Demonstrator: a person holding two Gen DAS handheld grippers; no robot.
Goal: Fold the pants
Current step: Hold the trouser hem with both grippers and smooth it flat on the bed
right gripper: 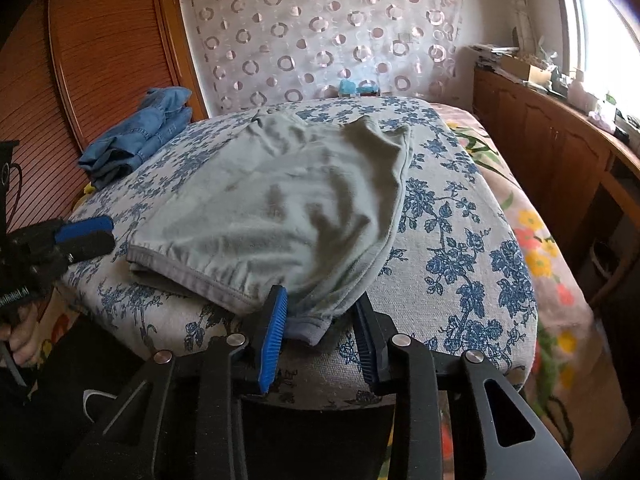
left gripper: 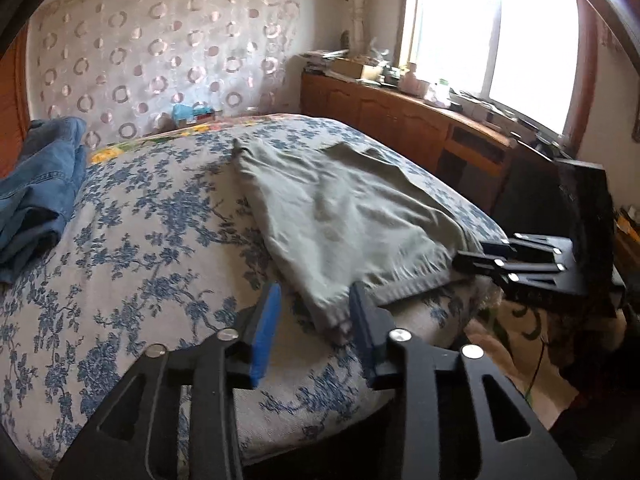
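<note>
The grey-green pants lie folded over on the blue-flowered bedspread, spread across the near half of the bed, with their hemmed edge running along the near bed edge and a rumpled far end toward the headboard. The left tongs stand spread at the near left corner of the pants; the fabric corner lies between the blue pads, but the pads do not visibly press it. The right tongs stand at the near right corner of the pants, likewise parted, with the folded corner of cloth hanging between them over the bed edge; whether the pads grip it cannot be told for certain, though a gap shows at each side. Beyond the pants, a heap of blue denim clothing sits at the far left of the bed, well apart from the pants and against the slatted wooden door. A sheer curtain with ring pattern covers the wall behind the headboard, with small blue packets at its foot. A second floral cover shows beneath the bedspread on the right. A low wooden cabinet under the bright window carries clutter. A hand holds the left tool's handle.
</note>
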